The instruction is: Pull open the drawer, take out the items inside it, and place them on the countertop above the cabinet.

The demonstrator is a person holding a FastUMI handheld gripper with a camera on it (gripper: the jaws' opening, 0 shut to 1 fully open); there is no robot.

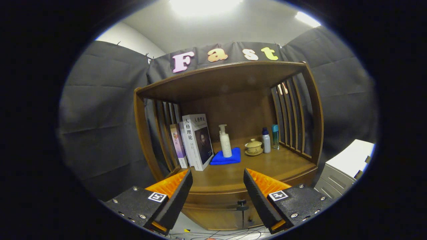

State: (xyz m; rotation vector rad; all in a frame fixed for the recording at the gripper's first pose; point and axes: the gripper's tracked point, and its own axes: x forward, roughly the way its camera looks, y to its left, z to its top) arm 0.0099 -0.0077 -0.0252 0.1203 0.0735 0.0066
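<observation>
Brown wooden drawer (217, 200) with its dark knob (241, 202) looks closed. Black-and-orange gripper (217, 186) hangs spread, empty; everything remains

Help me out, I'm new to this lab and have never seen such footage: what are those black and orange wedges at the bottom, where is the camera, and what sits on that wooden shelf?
The wedges are the two fingers of a hand-held gripper; a person carries it, no robot arm. The camera rides on it and looks forward along the fingers, hence the bulging picture. The fingers stand apart and hold nothing.

Beyond them stands a dark brown wooden cabinet with a countertop. On it: upright books, a white pump bottle standing on a folded blue cloth, a small beige lidded cup on a saucer, a white bottle with a blue cap and a slim teal bottle.

Below the countertop, between the fingers, the drawer front with its dark knob looks shut.
</observation>
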